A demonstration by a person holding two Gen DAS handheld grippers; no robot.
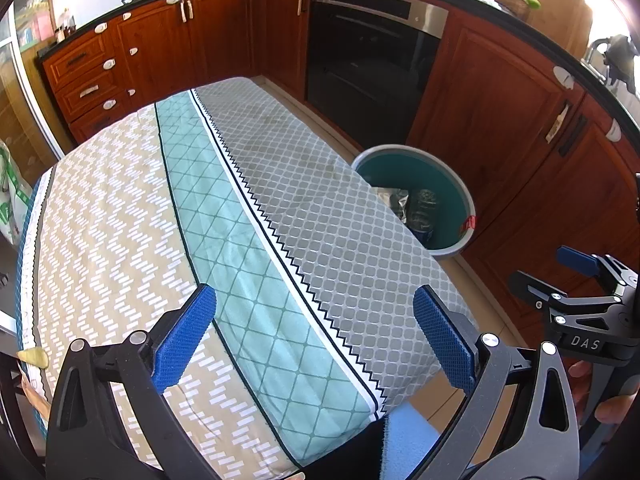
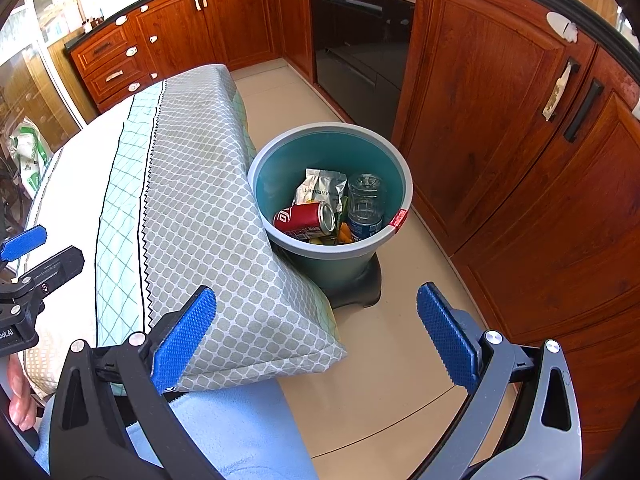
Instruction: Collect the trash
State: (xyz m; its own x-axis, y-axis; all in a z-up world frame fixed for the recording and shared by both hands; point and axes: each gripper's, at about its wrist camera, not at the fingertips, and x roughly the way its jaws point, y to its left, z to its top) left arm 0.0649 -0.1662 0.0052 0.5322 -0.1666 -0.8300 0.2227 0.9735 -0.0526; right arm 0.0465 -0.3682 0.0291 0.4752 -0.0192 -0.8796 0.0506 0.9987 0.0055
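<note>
A teal bin (image 2: 394, 168) with a grey rim stands on the floor against the table's right side; in the left wrist view the bin (image 1: 452, 184) is partly hidden by the table edge. Inside lie a red soda can (image 2: 306, 220), a silver snack bag (image 2: 322, 188) and a clear plastic bottle (image 2: 364, 204). My right gripper (image 2: 316, 328) is open and empty, held above the floor and the tablecloth corner, short of the bin. My left gripper (image 1: 314, 328) is open and empty over the patterned tablecloth (image 1: 224, 216).
Red-brown wooden cabinets (image 2: 520, 128) and a black oven (image 2: 360, 44) line the far and right sides, leaving a beige floor strip (image 2: 400, 360) between them and the table. A light blue cloth (image 2: 224, 432) lies below the table edge. A white-green bag (image 1: 10, 196) sits at the far left.
</note>
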